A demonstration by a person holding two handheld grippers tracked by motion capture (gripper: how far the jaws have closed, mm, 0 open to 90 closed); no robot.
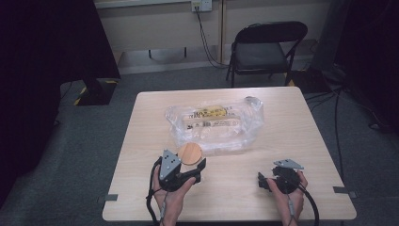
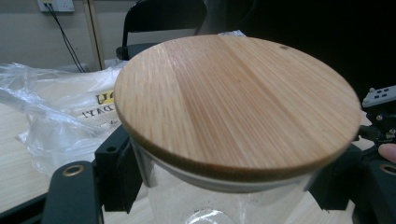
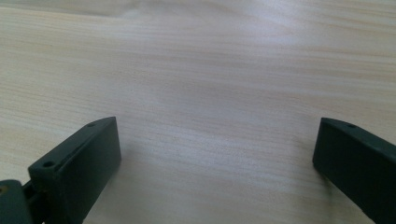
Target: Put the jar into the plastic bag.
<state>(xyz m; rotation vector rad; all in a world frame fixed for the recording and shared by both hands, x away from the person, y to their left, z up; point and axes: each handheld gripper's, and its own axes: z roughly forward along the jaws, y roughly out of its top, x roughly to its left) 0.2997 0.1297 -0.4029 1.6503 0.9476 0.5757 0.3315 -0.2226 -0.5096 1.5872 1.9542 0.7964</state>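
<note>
My left gripper [image 1: 192, 165] sat at the near left of the table [image 1: 291, 136], its jaws clamped on either side of a glass jar [image 2: 187, 205] just under its round wooden lid [image 2: 233, 102]. From above, the lid [image 1: 190, 153] showed close to the near edge of a crumpled clear plastic bag [image 1: 214, 125] that lay at the middle of the table with yellow and white printed packaging inside. My right gripper [image 1: 262, 181] rested at the near right, well apart from the jar, its jaws spread wide over bare wood [image 3: 210, 93] with nothing between them. A black folding chair [image 1: 263, 49] stood beyond the far edge.
</note>
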